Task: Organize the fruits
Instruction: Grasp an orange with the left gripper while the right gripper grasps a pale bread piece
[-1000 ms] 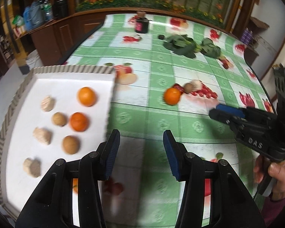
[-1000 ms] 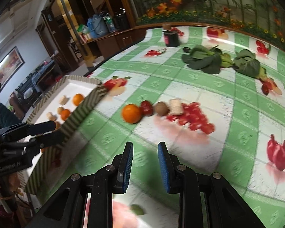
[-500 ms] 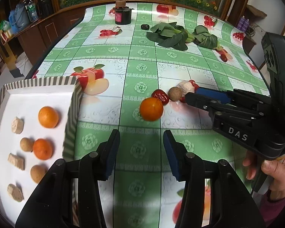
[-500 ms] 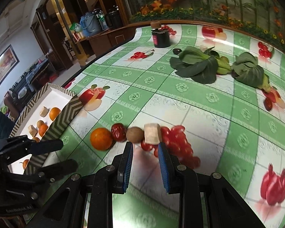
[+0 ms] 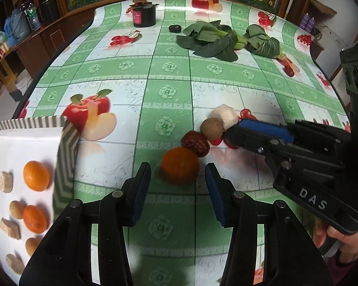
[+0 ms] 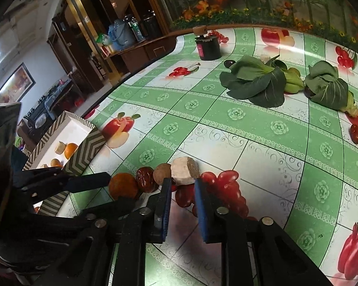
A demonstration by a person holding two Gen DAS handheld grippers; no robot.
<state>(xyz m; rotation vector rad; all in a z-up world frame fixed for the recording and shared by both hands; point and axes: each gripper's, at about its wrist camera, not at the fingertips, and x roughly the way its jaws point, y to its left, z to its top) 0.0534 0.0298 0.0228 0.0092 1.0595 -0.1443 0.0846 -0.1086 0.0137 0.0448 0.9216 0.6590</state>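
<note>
A loose orange [image 5: 180, 165] lies on the green checked tablecloth just ahead of my left gripper [image 5: 177, 186], whose jaws stand open on either side of it, apart from it. Behind the orange sit a red date [image 5: 195, 140], a round brown fruit [image 5: 212, 128] and a pale cut chunk [image 6: 183, 170] in a row. My right gripper [image 6: 182, 190] has its tips right at that chunk; its jaws are closing to a narrow slit with nothing between the pads. The striped tray [image 5: 66, 147] at the left holds oranges, brown fruits and pale chunks in rows.
Two bunches of leafy greens [image 5: 212, 39] and a dark jar [image 5: 144, 15] stand at the far side of the table. Another red date [image 6: 355, 133] lies at the far right. A hand [image 5: 341, 238] holds the right gripper's handle at the lower right.
My left gripper swung right from above the tray to the loose orange. My right gripper moved forward up to the pale chunk, and its jaws narrowed slightly.
</note>
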